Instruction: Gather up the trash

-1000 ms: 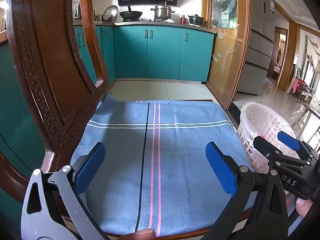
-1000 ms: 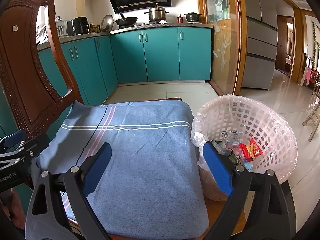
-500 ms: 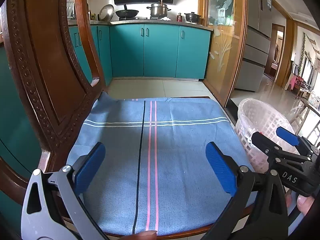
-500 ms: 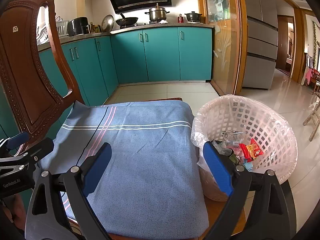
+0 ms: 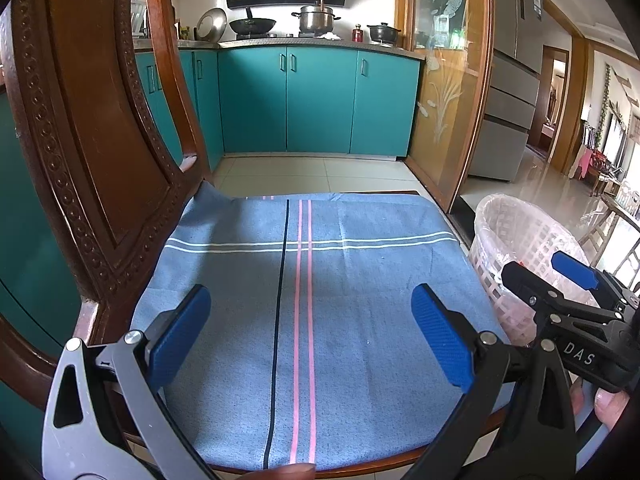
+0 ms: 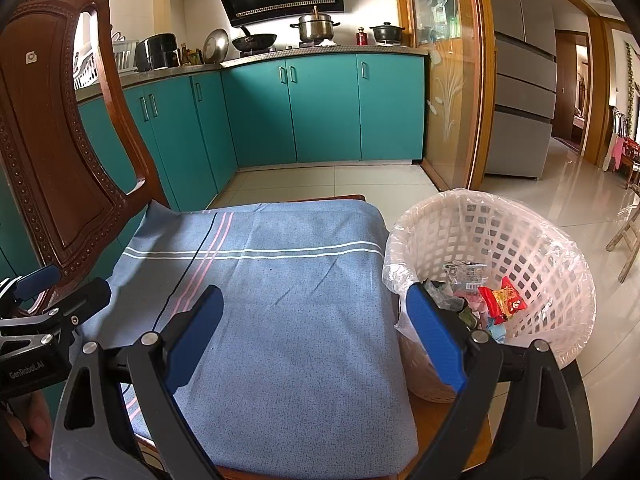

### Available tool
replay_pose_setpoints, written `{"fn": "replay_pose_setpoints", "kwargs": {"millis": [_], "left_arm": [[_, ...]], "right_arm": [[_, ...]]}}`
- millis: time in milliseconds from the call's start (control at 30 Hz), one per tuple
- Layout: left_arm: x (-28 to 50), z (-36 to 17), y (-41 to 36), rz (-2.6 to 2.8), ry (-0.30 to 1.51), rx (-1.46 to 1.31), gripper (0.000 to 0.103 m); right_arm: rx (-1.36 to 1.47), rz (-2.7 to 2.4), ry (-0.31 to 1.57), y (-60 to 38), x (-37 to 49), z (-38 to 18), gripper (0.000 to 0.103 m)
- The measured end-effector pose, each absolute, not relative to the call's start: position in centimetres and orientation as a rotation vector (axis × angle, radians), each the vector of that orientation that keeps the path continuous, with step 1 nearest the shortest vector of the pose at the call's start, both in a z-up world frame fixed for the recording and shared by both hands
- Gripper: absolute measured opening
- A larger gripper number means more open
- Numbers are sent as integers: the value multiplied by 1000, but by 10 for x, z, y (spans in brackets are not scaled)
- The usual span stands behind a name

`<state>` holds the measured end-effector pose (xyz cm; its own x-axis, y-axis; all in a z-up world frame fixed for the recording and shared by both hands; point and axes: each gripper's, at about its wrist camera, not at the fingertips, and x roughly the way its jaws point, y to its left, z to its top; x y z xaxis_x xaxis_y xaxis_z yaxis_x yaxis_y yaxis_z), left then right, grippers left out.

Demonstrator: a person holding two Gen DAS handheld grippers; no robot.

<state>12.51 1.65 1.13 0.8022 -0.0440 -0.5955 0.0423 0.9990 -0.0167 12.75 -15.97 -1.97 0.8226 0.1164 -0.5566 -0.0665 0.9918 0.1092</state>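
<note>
I held both tools over the cloth (image 5: 312, 320) that covered the chair (image 5: 80, 152) seat. My left gripper (image 5: 316, 332) hung above the cloth's middle, its jaws wide apart with only the pink and black stripes between them. My right gripper (image 6: 316, 328) hung above the cloth's edge nearest the bin (image 6: 520, 248), jaws equally wide apart and clamped on nothing; its outer jaw overlapped the bin's rim in that view.

The bin stood just beside the cloth on the side away from the chair's backrest, lined with a clear bag (image 6: 400, 248). The trash lay inside it: a red wrapper (image 6: 505, 298), a pale printed packet (image 6: 466, 270) and some darker scraps near the wall closest to the cloth. The cloth itself carried no trash that I could see.

Compared with a second before, my right view was unchanged: same bin, same wrappers, same gap between the jaws. My left view had shifted a little, so the cloth's stripes sat slightly lower and the cabinets (image 5: 320, 100) beyond the cloth showed more fully. The left jaws kept the same spread throughout.
</note>
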Motion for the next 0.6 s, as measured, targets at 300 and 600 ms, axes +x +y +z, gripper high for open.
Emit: {"fn": "replay_pose_setpoints", "kwargs": {"millis": [300, 600], "left_arm": [[124, 11, 14, -48, 640, 2, 100], [125, 10, 13, -50, 643, -2, 100]], "right_arm": [[87, 97, 597, -160, 128, -20, 91], [86, 99, 600, -159, 128, -20, 91]]}}
